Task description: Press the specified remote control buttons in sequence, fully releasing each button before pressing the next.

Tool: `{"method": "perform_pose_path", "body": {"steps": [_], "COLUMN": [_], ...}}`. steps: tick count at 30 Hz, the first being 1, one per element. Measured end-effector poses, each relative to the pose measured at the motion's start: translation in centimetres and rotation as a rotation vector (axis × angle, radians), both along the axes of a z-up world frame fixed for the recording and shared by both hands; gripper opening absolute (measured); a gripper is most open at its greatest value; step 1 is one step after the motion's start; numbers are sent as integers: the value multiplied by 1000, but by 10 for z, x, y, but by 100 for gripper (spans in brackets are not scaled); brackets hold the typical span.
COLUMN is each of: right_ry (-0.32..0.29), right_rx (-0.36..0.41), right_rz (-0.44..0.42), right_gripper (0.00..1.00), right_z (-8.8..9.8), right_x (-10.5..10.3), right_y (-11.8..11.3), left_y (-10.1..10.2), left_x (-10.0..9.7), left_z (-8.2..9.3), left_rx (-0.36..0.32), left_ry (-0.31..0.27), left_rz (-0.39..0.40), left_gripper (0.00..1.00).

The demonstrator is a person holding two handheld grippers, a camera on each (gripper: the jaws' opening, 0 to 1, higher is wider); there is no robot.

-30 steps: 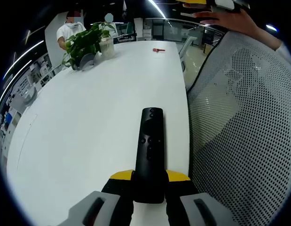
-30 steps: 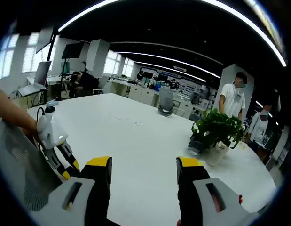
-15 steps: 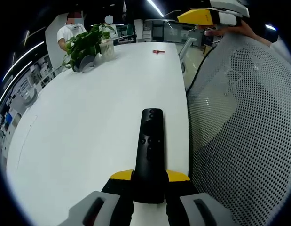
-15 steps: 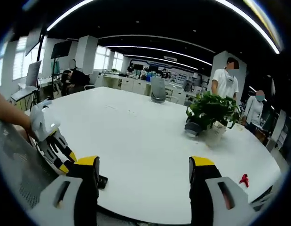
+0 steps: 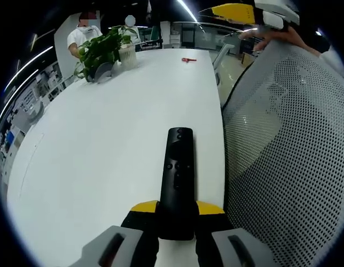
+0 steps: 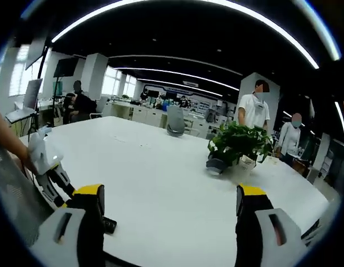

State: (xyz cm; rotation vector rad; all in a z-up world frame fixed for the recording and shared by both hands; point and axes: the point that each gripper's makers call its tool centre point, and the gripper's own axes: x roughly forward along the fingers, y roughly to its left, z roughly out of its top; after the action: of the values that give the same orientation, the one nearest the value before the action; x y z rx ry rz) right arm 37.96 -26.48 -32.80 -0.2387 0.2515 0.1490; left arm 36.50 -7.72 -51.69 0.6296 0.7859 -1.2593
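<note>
Left tool (image 5: 176, 214) clamps the near end of a slim black remote (image 5: 178, 178), lower part hidden between the jaws, buttons too small to read; it lies on the smooth white tabletop (image 5: 105, 128). Right tool (image 6: 170, 208) wide apart, holding nothing; perforated mesh chair back (image 5: 288, 156) at 3 o'clock.

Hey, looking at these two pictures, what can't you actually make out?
- Remote control, left gripper view: button markings too small to read; its near end is hidden between the left gripper jaws.
- Small red object, left gripper view: too small to identify.
- Remote's tip, right gripper view: the rest is hidden behind the right gripper.
</note>
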Motion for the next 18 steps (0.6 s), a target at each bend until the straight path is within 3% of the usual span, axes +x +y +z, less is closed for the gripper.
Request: {"method": "perform_pose_path", "body": {"steps": [4, 8, 18], "right_ry": [65, 42, 81], "right_rx": [-9, -22, -33], "right_rz": [-2, -29, -27], "right_gripper": [96, 92, 88], "right_z": [-11, -8, -15], "right_x": [0, -1, -1], "right_y": [-1, -7, -8], "left_y": [-1, -2, -2], "left_x": [1, 5, 27], "left_z": [2, 6, 19], "left_rx": [16, 12, 26], "left_ry": [-14, -7, -33], "left_rz": [-12, -9, -30], "left_gripper": [22, 22, 21]}}
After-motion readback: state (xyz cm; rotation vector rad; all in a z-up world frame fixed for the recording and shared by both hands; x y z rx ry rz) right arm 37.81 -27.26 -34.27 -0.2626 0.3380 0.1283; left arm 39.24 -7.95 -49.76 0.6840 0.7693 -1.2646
